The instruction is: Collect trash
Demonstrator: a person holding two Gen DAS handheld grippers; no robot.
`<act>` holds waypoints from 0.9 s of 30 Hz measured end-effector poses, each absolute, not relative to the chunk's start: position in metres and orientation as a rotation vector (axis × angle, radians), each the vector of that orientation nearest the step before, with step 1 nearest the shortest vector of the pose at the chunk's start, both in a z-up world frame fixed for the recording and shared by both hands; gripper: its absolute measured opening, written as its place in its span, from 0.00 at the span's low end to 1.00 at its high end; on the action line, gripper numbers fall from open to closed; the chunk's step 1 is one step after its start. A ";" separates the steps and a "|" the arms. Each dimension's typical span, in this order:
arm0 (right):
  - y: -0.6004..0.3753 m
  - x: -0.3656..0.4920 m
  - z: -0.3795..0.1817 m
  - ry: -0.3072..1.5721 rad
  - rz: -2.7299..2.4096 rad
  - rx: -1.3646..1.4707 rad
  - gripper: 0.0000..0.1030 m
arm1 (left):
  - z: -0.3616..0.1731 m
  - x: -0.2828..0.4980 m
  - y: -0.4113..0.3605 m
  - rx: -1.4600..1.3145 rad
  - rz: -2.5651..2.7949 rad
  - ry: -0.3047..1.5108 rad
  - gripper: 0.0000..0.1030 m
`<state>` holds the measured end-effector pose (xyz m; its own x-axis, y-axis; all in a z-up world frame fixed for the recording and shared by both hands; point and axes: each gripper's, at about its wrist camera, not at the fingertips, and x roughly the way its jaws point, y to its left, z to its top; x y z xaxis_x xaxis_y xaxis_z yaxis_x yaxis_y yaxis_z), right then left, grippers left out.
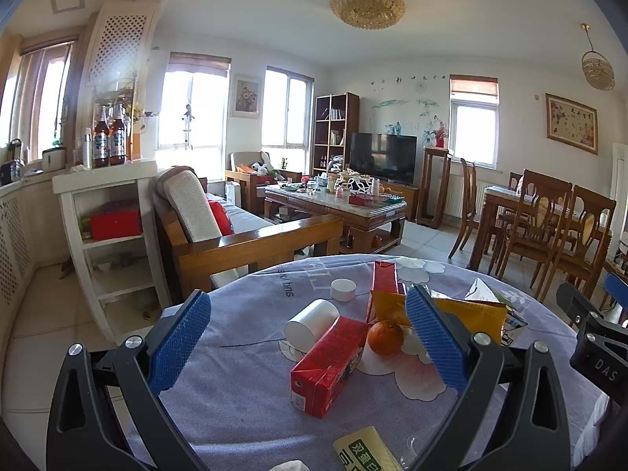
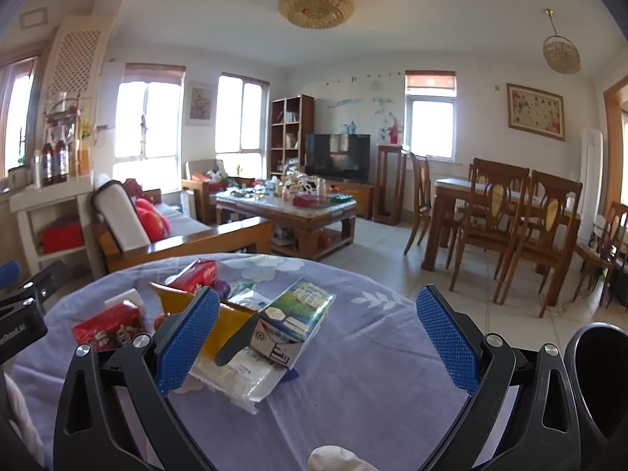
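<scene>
Trash lies on a round table with a lilac cloth [image 1: 243, 404]. In the left wrist view, a red carton [image 1: 329, 365] lies between my open left gripper's [image 1: 306, 337] fingers, with a tipped white cup [image 1: 312, 324], an orange [image 1: 385, 337], a white lid [image 1: 342, 289], a second red box [image 1: 384, 280] and a yellow bag [image 1: 471, 314]. In the right wrist view, my right gripper [image 2: 318, 337] is open and empty above a green-blue carton [image 2: 294, 318], a clear plastic wrapper [image 2: 235, 376], the yellow bag [image 2: 229, 325] and red cartons [image 2: 110, 325].
A black bin rim [image 2: 596, 376] shows at the right of the right wrist view. A yellow-green packet [image 1: 365, 451] lies at the table's near edge. Beyond the table stand a wooden sofa [image 1: 251, 243], coffee table [image 1: 337, 212] and dining chairs [image 1: 549, 227].
</scene>
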<state>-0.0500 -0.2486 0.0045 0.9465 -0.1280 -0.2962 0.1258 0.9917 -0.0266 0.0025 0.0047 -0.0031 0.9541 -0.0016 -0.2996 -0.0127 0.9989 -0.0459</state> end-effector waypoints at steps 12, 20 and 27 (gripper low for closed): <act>-0.248 -0.050 0.004 0.305 -0.130 -0.009 0.96 | -0.003 0.002 0.006 -0.059 0.008 0.323 0.95; -0.247 -0.050 0.004 0.306 -0.130 -0.008 0.96 | -0.002 0.003 0.005 -0.056 0.009 0.326 0.95; -0.247 -0.050 0.004 0.308 -0.130 -0.007 0.96 | -0.002 0.003 0.005 -0.056 0.009 0.327 0.95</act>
